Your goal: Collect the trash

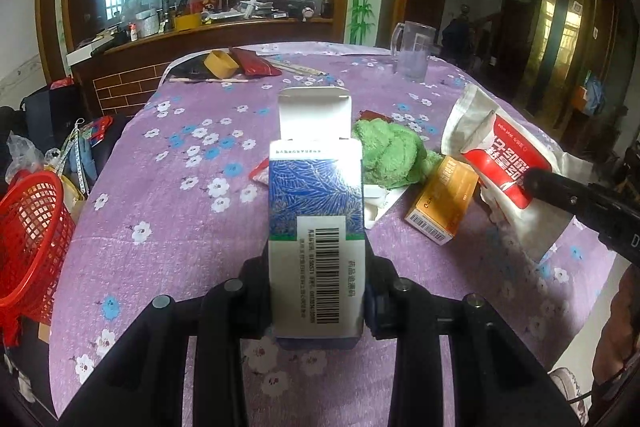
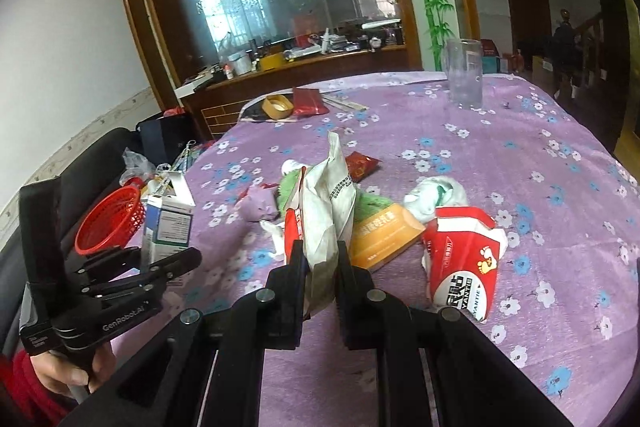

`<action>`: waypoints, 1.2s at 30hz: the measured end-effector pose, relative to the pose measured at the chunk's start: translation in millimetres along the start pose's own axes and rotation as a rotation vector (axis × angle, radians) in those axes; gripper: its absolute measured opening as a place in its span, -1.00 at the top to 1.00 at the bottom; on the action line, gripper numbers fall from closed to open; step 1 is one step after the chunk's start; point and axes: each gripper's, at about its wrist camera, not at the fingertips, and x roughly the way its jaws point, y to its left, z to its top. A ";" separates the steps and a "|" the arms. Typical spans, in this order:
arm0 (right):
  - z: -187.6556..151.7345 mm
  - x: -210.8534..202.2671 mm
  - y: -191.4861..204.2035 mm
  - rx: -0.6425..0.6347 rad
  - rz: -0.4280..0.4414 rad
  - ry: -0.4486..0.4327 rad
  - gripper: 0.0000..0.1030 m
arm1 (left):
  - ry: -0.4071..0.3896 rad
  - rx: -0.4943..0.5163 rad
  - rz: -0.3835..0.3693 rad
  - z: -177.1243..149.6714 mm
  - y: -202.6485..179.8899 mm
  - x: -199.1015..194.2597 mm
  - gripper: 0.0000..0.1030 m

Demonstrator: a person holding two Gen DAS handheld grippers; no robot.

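My left gripper (image 1: 318,279) is shut on a blue-and-white medicine box (image 1: 316,211) with a barcode, held upright with its top flap open. From the right wrist view that box (image 2: 168,227) hangs near the table's left edge, beside a red mesh basket (image 2: 110,223). My right gripper (image 2: 320,251) is shut on a crumpled white-and-red wet-wipe pouch (image 2: 324,223), lifted off the purple flowered tablecloth (image 2: 500,147). In the left wrist view the pouch (image 1: 500,155) shows at the right, with one black finger (image 1: 568,199) on it.
On the cloth lie an orange box (image 2: 384,231), a crushed red-and-white tissue pack (image 2: 464,259), a green cloth (image 1: 388,155), a balled white wrapper (image 2: 432,195) and a red packet (image 2: 360,165). A glass mug (image 2: 464,75) and a tape roll (image 2: 276,105) stand at the far side.
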 end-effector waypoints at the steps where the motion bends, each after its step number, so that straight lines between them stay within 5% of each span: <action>1: -0.4 -0.7 1.5 -0.003 0.004 0.000 0.73 | 0.001 0.000 0.000 -0.4 -0.3 -0.6 0.36; 36: -14.6 -12.5 9.4 -0.019 0.017 0.003 0.72 | 0.004 -0.020 0.033 -8.3 11.1 -13.8 0.36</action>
